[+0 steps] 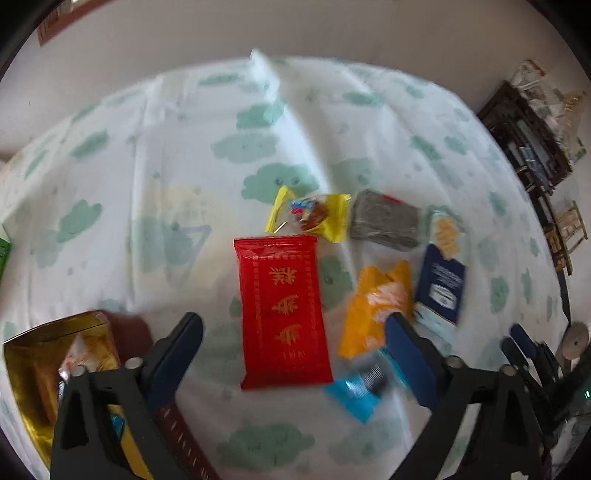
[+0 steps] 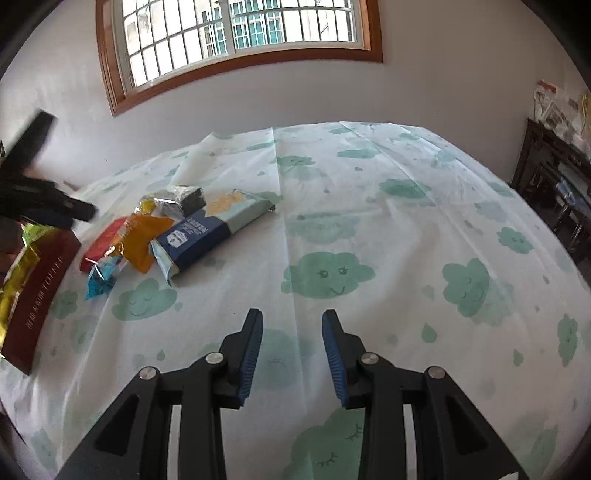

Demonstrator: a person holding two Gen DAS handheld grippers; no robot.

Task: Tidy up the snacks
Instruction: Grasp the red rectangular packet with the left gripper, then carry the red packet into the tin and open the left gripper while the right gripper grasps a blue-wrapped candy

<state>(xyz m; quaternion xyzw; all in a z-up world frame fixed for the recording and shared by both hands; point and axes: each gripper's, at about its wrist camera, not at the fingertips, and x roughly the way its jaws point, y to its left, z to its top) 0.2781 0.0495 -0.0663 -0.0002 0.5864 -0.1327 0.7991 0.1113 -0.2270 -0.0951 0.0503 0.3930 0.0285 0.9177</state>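
In the left wrist view my left gripper [image 1: 293,321] is open wide above a red snack packet [image 1: 282,310] with gold characters, lying between its fingers. Around it lie a yellow packet [image 1: 314,216], a grey packet [image 1: 386,219], an orange packet [image 1: 375,302], a dark blue box [image 1: 441,280] and a small blue wrapper [image 1: 354,393]. A maroon box lined in gold [image 1: 44,373] with snacks inside sits at lower left. In the right wrist view my right gripper [image 2: 291,321] is open and empty over bare cloth; the snack pile [image 2: 155,229], the maroon box [image 2: 40,291] and the left gripper [image 2: 55,206] are at far left.
The table wears a white cloth with green clouds [image 2: 332,273]. A wall with a window [image 2: 240,33] stands behind it. Dark wooden shelves [image 2: 554,173] stand at the right. A green item [image 1: 3,254] shows at the left edge.
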